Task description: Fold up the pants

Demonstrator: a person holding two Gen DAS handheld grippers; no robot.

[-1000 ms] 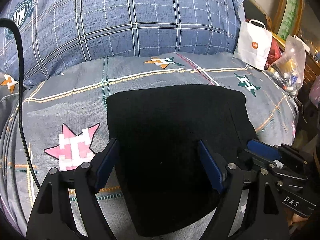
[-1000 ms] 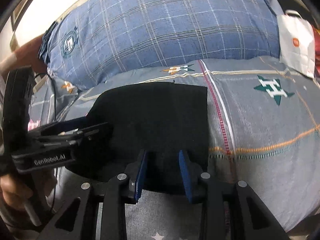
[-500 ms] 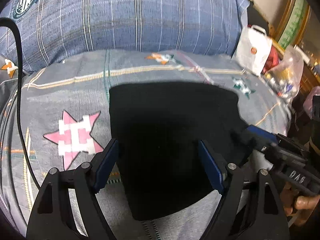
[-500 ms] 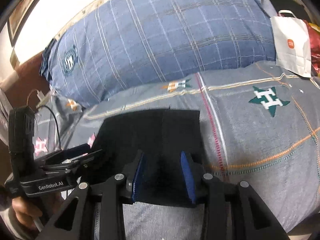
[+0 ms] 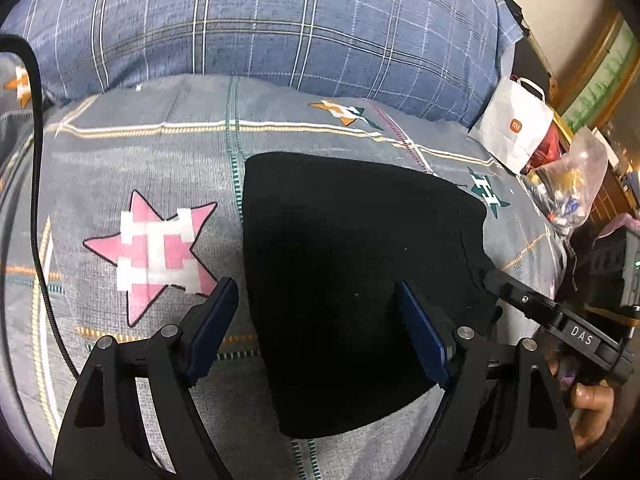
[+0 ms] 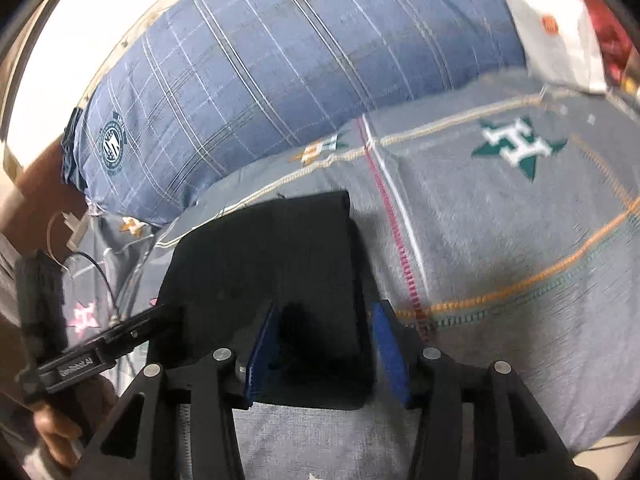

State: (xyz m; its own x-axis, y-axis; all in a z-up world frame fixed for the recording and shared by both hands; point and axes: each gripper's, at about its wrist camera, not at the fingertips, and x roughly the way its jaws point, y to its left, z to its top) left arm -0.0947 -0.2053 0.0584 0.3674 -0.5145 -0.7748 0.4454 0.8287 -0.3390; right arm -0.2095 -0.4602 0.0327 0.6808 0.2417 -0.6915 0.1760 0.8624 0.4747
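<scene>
Holding both tools above the bed, you have the black pants (image 5: 352, 280) folded into a compact dark rectangle that lies flat on the grey star-print bedspread (image 5: 140, 152).

1. Left gripper (image 5: 320, 332): its blue-padded fingers (image 5: 212, 328) are spread wide. One pad sits over the bedspread just beside the pants' left edge; the other sits over the dark cloth. Nothing is pinched between them.
2. Right gripper (image 6: 326, 350): its fingers (image 6: 386, 352) are also spread apart and straddle the near right corner of the pants. Whether the pads touch the fabric cannot be told.
3. In the left wrist view, the right tool's tip reaches the pants' right edge.

Surroundings: a blue plaid pillow (image 5: 280, 20) lies along the far side of the bedspread. A white paper bag (image 5: 516, 124) stands at the far right, with a clear plastic bag (image 5: 576, 176) just beside it. A black cable (image 5: 36, 160) runs down the left edge of the left wrist view.
</scene>
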